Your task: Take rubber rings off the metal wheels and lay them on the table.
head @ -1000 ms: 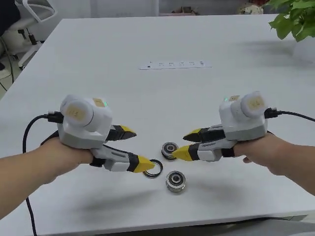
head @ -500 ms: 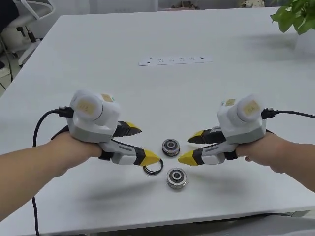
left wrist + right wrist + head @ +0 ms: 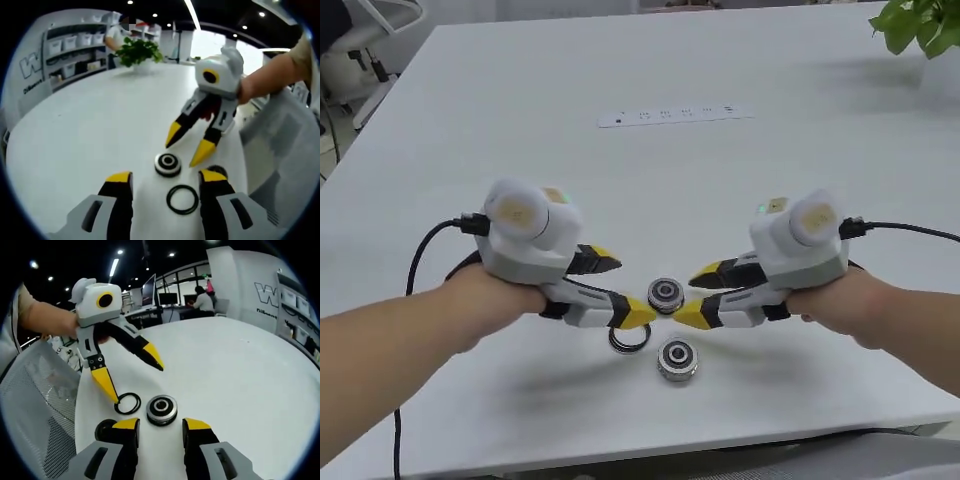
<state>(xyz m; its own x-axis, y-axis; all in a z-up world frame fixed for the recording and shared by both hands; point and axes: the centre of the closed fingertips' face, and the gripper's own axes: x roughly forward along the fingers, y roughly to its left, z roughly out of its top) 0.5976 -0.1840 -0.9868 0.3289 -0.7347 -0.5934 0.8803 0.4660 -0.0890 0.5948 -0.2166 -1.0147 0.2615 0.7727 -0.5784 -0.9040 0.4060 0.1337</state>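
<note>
Left gripper (image 3: 628, 288) is spread wide and holds nothing; the right gripper (image 3: 688, 295) faces it, jaws likewise parted and empty. One metal wheel (image 3: 665, 293) sits just ahead of both sets of tips (touching neither). A loose rubber ring (image 3: 630, 340) lies flat on the table (image 3: 720, 180) between the left jaws. A second wheel (image 3: 677, 360) lies beside the right gripper's lower jaw.

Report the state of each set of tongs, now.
Left tongs: open, holding nothing.
Right tongs: open, holding nothing.
</note>
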